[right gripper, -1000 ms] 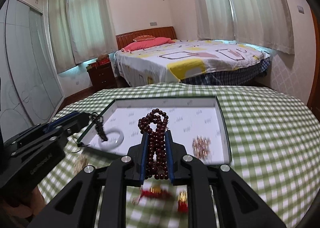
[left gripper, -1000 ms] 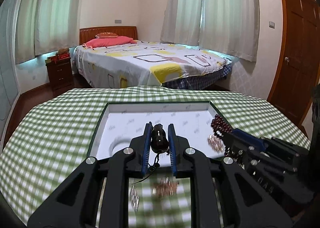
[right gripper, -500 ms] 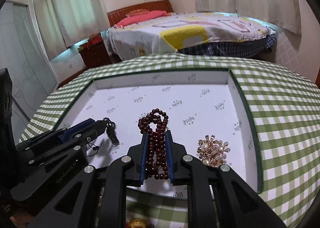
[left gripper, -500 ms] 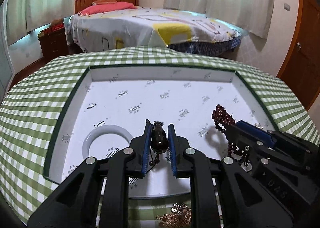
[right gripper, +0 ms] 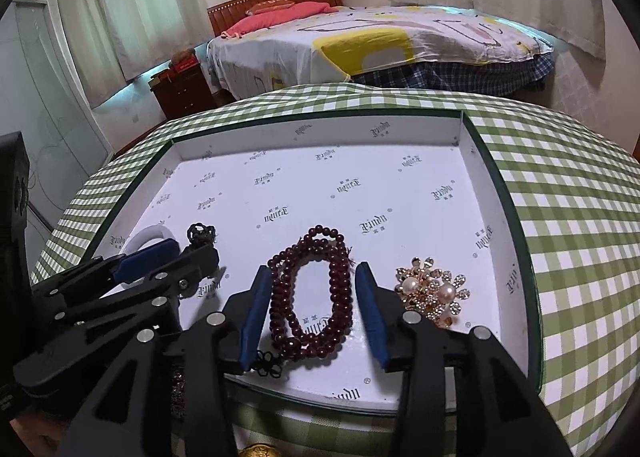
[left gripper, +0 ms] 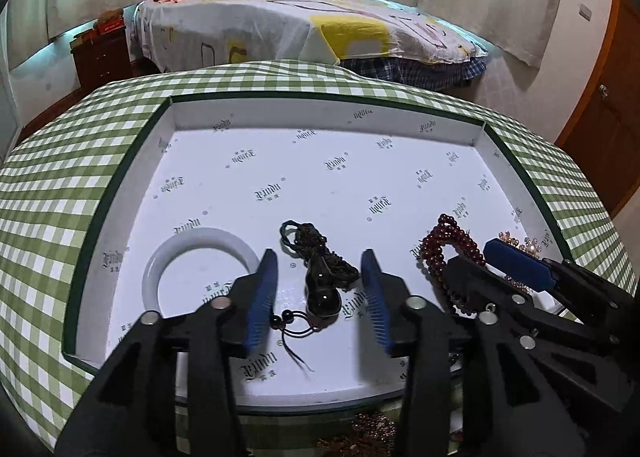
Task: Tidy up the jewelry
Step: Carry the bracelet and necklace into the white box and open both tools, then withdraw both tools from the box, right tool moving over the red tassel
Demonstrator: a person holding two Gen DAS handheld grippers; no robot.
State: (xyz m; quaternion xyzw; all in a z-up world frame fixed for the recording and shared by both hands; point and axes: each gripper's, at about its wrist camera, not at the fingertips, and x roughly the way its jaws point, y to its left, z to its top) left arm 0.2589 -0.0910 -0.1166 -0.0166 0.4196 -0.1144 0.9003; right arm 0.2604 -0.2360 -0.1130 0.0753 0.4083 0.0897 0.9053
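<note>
On the desk, covered with a green checked cloth, a shallow white box is set, and the jewelry already gathered lies along its near edge. The left tongs are seen with their jaws having just been opened; a dark pendant on a braided black cord lies loose on the box floor between the blue pads, which are not pressed on it. The right tongs have likewise just been opened, and a string of dark red beads rests coiled between their pads, apparently released, though the left pad stands so near the coil that contact cannot be ruled out. A white bangle lies toward the near left corner of the box, just beside the pendant, and a gold brooch with pearls lies toward the near right corner, just beside the beads.

The beads and cord are judged light and limp: they will drape and slide, so several strands are best pinched together at the middle of the coil. The pendant looks smooth and hard, probably slippery, and is better taken across its narrow waist. The bangle appears rigid and possibly brittle, and is best gripped across its rim and set down gently. The brooch looks delicate, so light pressure at its edge is advised.
</note>
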